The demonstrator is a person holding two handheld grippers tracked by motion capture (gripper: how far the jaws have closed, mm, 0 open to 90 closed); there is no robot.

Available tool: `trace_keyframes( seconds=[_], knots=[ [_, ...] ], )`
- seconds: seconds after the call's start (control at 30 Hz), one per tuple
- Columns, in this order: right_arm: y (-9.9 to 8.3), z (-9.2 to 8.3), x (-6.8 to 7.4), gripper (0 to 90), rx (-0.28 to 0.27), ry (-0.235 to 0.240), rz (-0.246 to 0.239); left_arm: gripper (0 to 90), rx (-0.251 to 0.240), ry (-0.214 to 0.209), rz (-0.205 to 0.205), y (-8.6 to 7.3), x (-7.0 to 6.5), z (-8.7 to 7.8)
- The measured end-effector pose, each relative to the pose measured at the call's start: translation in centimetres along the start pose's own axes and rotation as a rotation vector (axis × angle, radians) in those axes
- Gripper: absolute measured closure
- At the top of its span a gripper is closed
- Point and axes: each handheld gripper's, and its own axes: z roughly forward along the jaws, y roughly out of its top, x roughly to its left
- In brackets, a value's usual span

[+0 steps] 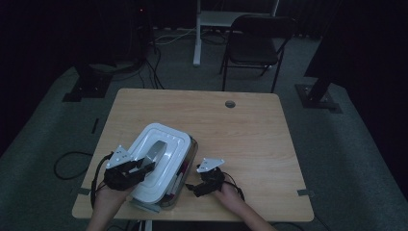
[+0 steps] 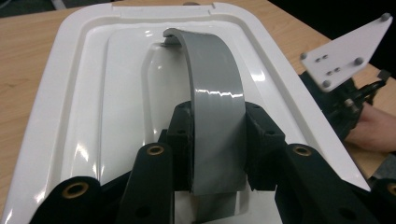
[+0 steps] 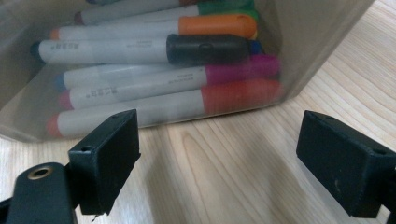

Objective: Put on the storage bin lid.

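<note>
While left gripper clamps the grey handle, lift lid straight; right gripper, open and empty, should steady the marker box.

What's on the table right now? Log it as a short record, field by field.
table: wood
box: clear, near the front left corner
lid: white, on the box
handle: grey arch on the lid
markers: several lying inside the box, caps orange, black, magenta, red
left gripper: shut on the handle
right gripper: jaws open with nothing between them, low over the table beside the box wall
</note>
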Motion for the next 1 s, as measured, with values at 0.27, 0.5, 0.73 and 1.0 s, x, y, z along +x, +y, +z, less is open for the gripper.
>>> trace_keyframes(
  seconds=[0.27, 0.5, 0.73, 1.0],
  knots=[
    [-0.4, -0.8, -0.1, 12.9, -0.011, -0.034, 0.0, 68.6, 0.027, 0.006, -0.01, 0.0, -0.7, 1.4],
    [-0.9, -2.0, -1.1, 12.9, -0.022, -0.059, 0.033, 68.6, 0.037, 0.015, -0.01, -0.1, -1.3, 1.7],
    [-0.9, -2.4, -1.5, 12.9, -0.035, -0.066, 0.045, 68.7, 0.035, 0.002, -0.011, -0.1, -1.7, 1.9],
    [-1.1, -2.4, -1.6, 12.9, -0.027, -0.062, 0.053, 68.5, 0.04, -0.008, -0.014, -0.3, -2.0, 2.2]
  ],
)
